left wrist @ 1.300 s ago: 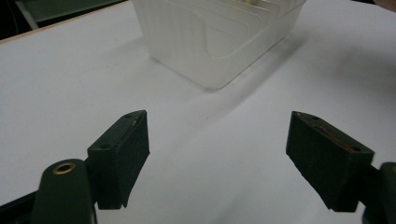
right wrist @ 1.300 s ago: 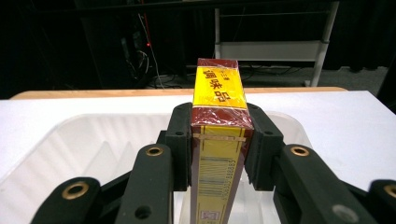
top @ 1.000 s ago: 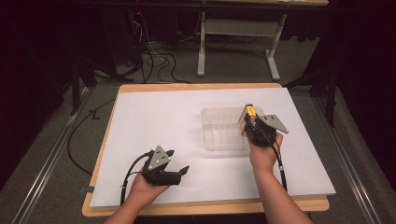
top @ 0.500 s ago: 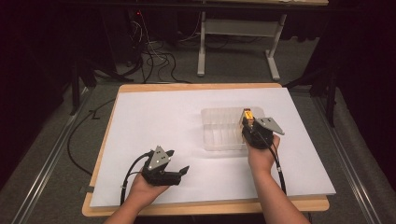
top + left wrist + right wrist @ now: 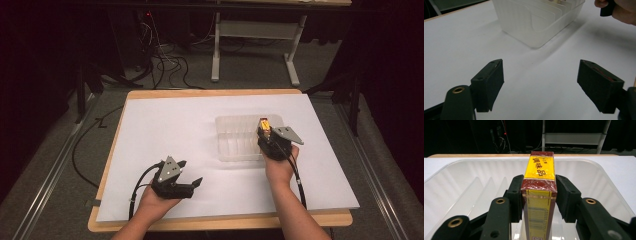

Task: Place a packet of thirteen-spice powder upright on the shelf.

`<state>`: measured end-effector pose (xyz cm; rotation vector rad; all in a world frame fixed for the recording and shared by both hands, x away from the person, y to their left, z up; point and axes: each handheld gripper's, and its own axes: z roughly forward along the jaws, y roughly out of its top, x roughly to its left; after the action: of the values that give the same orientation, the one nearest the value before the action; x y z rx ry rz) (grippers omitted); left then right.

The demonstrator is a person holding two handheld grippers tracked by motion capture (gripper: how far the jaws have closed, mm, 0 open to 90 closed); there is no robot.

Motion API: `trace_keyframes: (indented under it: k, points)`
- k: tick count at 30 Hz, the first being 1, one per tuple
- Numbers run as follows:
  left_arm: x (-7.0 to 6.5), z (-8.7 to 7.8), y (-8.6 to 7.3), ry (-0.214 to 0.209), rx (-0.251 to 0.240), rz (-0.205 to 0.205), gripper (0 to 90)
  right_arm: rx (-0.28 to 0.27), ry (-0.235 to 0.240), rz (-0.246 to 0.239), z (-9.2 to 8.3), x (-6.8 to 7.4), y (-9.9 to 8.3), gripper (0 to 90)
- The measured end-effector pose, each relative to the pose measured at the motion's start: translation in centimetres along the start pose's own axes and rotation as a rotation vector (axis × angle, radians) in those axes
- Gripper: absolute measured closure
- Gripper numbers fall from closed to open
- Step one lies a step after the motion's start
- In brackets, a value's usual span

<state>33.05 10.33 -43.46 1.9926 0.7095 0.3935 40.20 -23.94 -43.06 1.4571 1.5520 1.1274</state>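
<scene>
In the high view, a clear ribbed plastic tray (image 5: pixel 240 137) sits on the white sheet covering the bench (image 5: pixel 165 125), and it serves as the landmark here. The right tool (image 5: pixel 263 125) hovers over the tray's right end, carried by the person's right hand (image 5: pixel 279 165), with a red and yellow box (image 5: pixel 264 123) standing on end between its jaws, inside the tray's right compartment. The left tool (image 5: pixel 191 173) lies well apart from the tray, toward the near left corner of the bench, resting in the left hand (image 5: pixel 157 202) with its jaws spread and nothing between them. In the left gripper view, the 2 black jaws stand wide apart above the bare white sheet, and the tray (image 5: pixel 541 20) is ahead of them with its thin dividers showing; the right hand (image 5: pixel 621 10) is just beside the tray's far end. In the right gripper view, the box (image 5: pixel 539 192) stands upright between the 2 jaws, its yellow face with red characters turned up and a barcode lower down. The jaws have just been opening: the left pad still lies against the box's side, while a thin gap seems to show at the right pad, so the pinch looks loosened. The tray's curved wall (image 5: pixel 474 167) rises behind and around the box.
</scene>
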Motion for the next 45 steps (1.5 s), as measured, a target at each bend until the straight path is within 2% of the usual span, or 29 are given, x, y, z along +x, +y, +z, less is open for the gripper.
trace_keyframes:
  k: [9, 15, 18, 21, 27, 31, 34, 38, 41, 43, 45]
  points:
    - [-0.1, 0.1, 0.0, -0.002, 0.0, 0.001, 22.0, 0.016, 0.027, -0.007, 0.0, -0.1, 0.2, 40.1]
    - [0.0, 0.2, 0.0, -0.003, -0.001, 0.006, 22.0, 0.015, 0.086, -0.007, -0.9, -0.2, 0.7, 36.4]
    - [0.1, 0.3, 0.0, 0.002, -0.001, 0.006, 22.0, 0.018, 0.122, -0.016, -1.8, -0.3, 0.8, 33.3]
    - [0.1, 0.2, 0.1, 0.004, -0.006, 0.002, 22.0, 0.032, 0.136, -0.035, -2.7, -0.5, 0.9, 29.9]
    - [0.4, 0.0, 0.2, 0.004, -0.016, -0.017, 22.0, 0.046, 0.192, -0.047, -5.1, -1.7, 0.4, 21.6]
    - [0.4, -0.1, 0.2, 0.005, -0.02, -0.022, 22.0, 0.071, 0.212, -0.073, -6.9, -2.8, -0.3, 15.3]
    - [0.3, -0.2, 0.3, 0.003, -0.027, -0.024, 22.0, 0.061, 0.219, -0.08, -8.5, -3.9, -1.3, 11.9]
    - [0.0, -0.2, 0.3, -0.002, -0.027, -0.018, 22.0, 0.051, 0.238, -0.059, -10.7, -6.0, -3.4, 10.0]
    - [-0.1, 0.0, 0.3, 0.0, -0.018, -0.011, 22.0, 0.078, 0.242, -0.05, -11.3, -6.9, -4.5, 9.0]
    - [-0.1, 0.1, 0.2, 0.008, -0.017, -0.006, 22.0, 0.082, 0.233, -0.069, -11.3, -7.0, -4.8, 8.6]
    - [0.0, 0.2, 0.2, 0.013, -0.019, -0.012, 22.1, 0.08, 0.245, -0.063, -10.8, -6.8, -4.8, 8.3]
